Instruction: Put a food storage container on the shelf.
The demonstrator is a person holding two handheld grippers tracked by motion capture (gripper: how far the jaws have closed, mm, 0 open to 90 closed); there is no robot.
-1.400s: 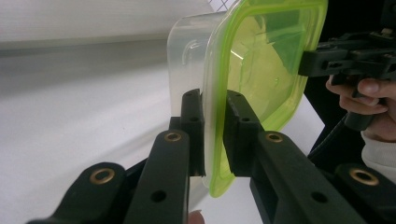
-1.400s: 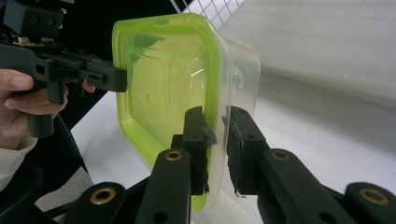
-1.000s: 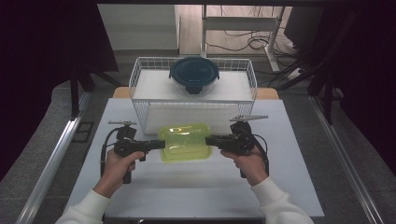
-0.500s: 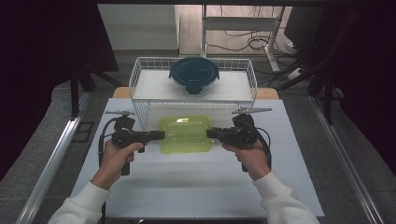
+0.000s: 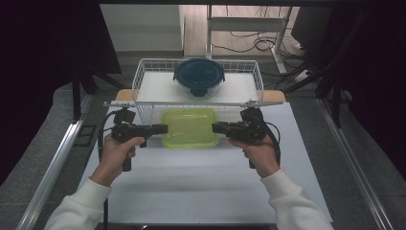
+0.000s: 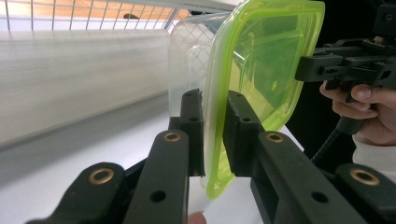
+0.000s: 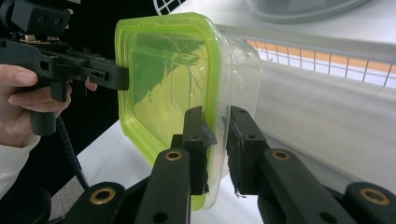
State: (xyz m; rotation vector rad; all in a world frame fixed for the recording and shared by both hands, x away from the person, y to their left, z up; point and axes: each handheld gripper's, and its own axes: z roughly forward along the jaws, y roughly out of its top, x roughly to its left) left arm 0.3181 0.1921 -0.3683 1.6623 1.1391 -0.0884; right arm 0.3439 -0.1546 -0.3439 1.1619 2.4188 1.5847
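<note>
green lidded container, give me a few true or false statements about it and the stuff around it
1. The green-lidded container is gripped at opposite edges by both claws. True: the left claw and the right claw each clamp a side of its rim.
2. The container sits inside the wire basket. False: it is on the near side of the basket, held between the claws.
3. A round bowl with a dark blue lid is in the basket. True.
4. The container's body is opaque black. False: the left gripper view shows a clear body under the green lid.
5. The green lid is off and lying on the table. False: it is on the container.
</note>
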